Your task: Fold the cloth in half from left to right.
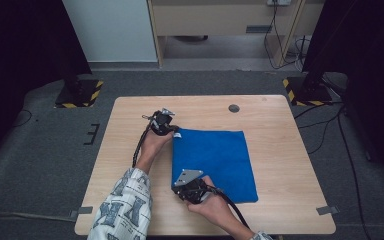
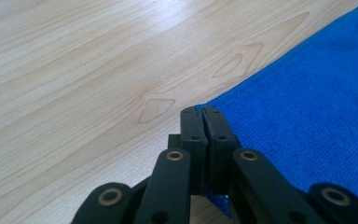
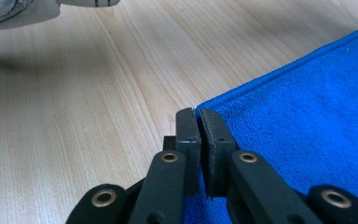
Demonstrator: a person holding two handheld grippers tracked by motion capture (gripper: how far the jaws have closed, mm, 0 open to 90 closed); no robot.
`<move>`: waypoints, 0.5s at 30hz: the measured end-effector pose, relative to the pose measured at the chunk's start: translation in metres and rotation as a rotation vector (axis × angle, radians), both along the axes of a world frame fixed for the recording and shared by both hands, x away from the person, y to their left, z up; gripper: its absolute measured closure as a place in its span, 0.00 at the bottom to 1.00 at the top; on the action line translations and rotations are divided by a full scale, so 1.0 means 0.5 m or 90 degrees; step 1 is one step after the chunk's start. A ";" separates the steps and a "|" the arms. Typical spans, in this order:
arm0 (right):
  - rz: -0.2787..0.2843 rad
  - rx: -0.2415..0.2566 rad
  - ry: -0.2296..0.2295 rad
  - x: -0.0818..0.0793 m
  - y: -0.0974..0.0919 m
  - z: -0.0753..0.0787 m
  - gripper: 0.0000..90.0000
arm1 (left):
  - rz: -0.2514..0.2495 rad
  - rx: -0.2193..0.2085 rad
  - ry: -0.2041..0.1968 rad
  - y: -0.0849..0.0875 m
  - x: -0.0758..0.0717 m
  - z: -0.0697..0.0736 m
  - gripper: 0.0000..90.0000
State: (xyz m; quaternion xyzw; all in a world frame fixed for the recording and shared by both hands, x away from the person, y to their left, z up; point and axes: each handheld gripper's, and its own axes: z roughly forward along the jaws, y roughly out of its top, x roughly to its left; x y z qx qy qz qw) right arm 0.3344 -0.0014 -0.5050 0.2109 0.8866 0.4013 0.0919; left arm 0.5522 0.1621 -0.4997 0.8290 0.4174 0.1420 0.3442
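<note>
The table (image 1: 280, 150) carries a blue cloth (image 1: 220, 160) lying flat near its middle, long axis running from the near edge to the far edge. The left gripper (image 1: 172, 131) pinches the cloth's far left corner; the right gripper (image 1: 179, 187) pinches its near left corner

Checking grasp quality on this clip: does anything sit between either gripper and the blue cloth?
Nothing visible does. The left gripper and right gripper are each shut on a corner of the blue cloth, lying on the table.
</note>
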 end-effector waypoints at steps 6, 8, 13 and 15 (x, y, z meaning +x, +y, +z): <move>-0.006 0.007 -0.013 -0.004 0.003 0.014 0.97 | 0.000 -0.001 -0.003 0.004 0.000 0.010 0.98; -0.007 0.008 -0.016 -0.005 0.005 0.015 0.97 | 0.000 -0.003 -0.005 0.007 0.001 0.016 0.98; -0.009 0.013 -0.017 -0.007 0.010 0.017 0.97 | 0.000 0.000 -0.005 0.015 0.000 0.026 0.98; -0.011 0.015 -0.016 -0.008 0.014 0.019 0.97 | 0.000 -0.001 -0.004 0.020 -0.001 0.030 0.98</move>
